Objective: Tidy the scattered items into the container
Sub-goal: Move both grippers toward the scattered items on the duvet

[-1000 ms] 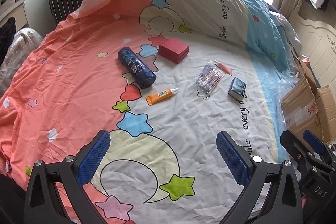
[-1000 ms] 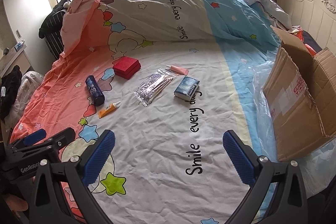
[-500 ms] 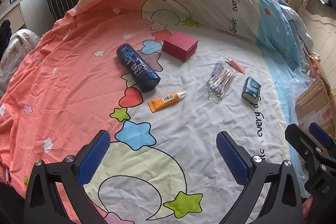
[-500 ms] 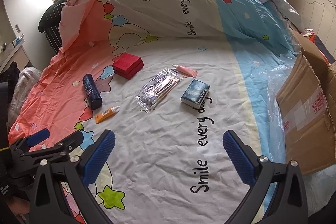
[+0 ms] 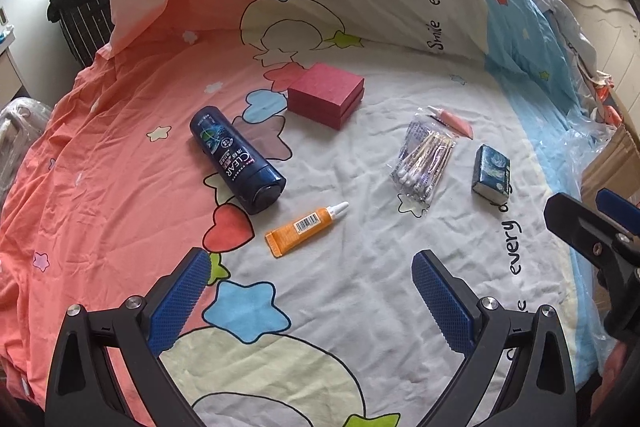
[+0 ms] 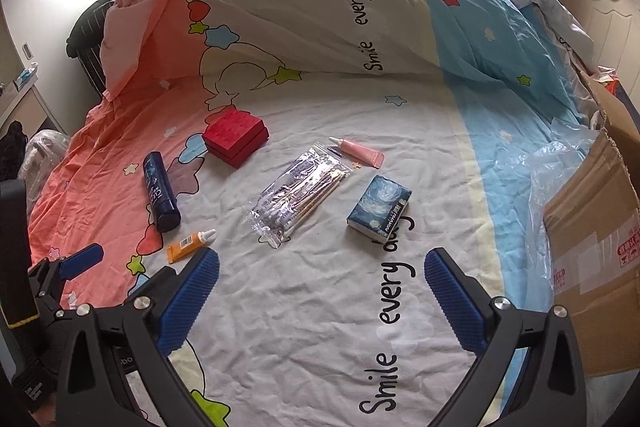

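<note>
A cartoon-print bedsheet (image 6: 320, 307) fills the room — cardboard box (image 6: 592, 267) at its right edge (flaps up); left gripper (image 5: 310, 291) and right gripper (image 6: 320, 291) both gape, holding nothing.

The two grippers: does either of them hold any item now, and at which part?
Nothing is held. The left gripper and the right gripper are both open and empty above the bedsheet.

"CLEAR" on dark blue bottle (image 5: 237, 161); "Smile every day" on bedsheet (image 6: 384, 339).
</note>
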`<action>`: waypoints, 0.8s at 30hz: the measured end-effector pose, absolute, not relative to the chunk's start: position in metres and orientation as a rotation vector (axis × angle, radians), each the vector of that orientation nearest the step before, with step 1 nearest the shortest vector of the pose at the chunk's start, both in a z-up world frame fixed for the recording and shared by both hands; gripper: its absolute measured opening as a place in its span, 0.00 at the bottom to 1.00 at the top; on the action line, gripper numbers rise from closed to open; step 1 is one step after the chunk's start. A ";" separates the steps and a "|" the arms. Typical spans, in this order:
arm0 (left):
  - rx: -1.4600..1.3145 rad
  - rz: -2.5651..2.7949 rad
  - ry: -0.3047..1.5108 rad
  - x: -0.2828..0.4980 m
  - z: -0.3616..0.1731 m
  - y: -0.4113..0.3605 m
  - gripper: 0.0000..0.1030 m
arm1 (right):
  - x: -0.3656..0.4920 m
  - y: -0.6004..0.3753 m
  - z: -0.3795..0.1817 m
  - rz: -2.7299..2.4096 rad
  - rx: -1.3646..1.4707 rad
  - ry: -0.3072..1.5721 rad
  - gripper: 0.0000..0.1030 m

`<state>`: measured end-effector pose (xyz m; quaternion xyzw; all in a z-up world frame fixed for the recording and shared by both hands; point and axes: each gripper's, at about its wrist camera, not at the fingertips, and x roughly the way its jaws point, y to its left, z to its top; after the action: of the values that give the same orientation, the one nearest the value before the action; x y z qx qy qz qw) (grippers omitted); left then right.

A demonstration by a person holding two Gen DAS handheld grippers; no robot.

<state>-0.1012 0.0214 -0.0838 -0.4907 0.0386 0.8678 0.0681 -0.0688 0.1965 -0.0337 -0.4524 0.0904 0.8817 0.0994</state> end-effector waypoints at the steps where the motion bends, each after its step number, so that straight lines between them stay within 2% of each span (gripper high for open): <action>1: -1.480 2.612 0.118 -0.104 -0.086 0.022 1.00 | -0.073 0.198 -0.035 2.606 -1.340 0.265 1.00; 11: -1.522 2.592 0.097 -0.130 -0.114 0.018 1.00 | -0.106 0.202 -0.055 2.596 -1.400 0.242 1.00; 24: -1.463 2.549 0.172 -0.153 -0.127 0.027 1.00 | -0.154 0.191 -0.068 2.645 -1.459 0.222 1.00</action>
<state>-0.1534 0.0274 -0.1273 -0.4944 0.0582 0.8617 0.0987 -0.1536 0.1912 -0.0683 -0.4810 0.0732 0.8718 0.0563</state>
